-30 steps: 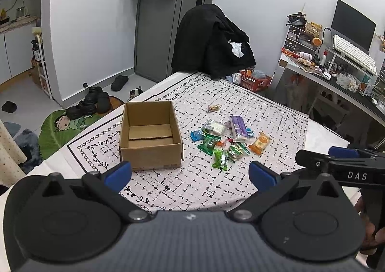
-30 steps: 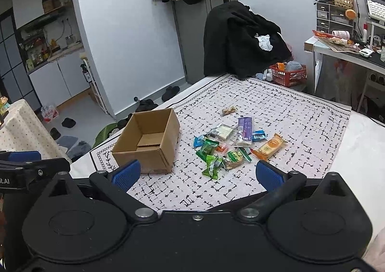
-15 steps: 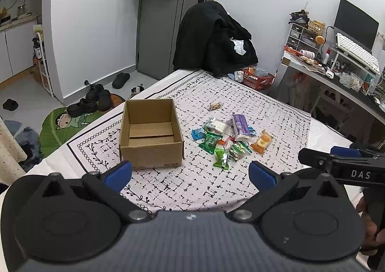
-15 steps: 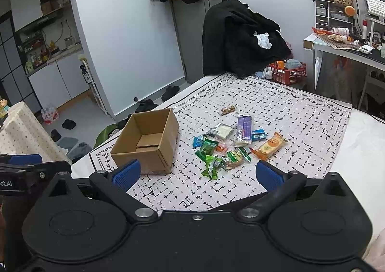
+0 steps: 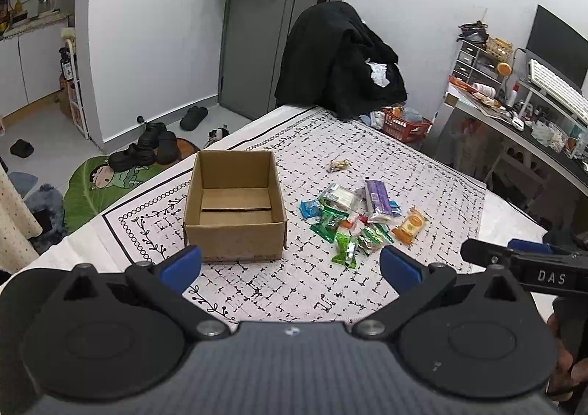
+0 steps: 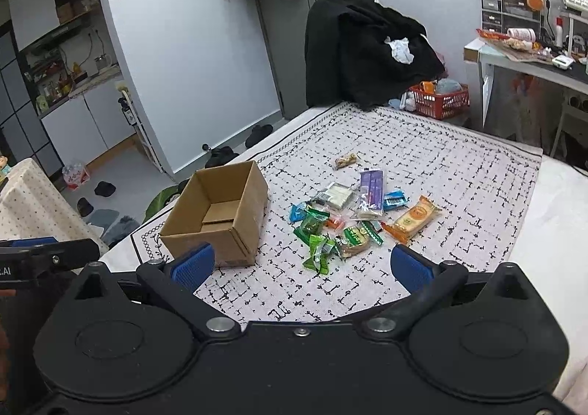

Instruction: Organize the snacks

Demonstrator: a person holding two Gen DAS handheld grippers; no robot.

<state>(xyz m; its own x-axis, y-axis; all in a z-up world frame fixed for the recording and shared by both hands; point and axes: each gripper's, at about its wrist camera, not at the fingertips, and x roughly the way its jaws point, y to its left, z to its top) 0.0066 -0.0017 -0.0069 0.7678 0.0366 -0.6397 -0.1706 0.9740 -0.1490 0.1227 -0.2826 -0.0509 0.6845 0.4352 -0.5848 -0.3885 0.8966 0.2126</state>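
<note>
An empty brown cardboard box sits left on the patterned cloth-covered table. A loose pile of wrapped snacks lies just right. Left gripper and right gripper hover near, both spread. Best pinch one outer packet alone.

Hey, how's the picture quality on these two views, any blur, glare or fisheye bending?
Left wrist view: sharp, evenly lit, no glare on the snacks; the wall edges bow outward and the corners darken. Right wrist view: equally sharp, the cardboard box crisp, with the same curved door frame and soft shadows.
</note>
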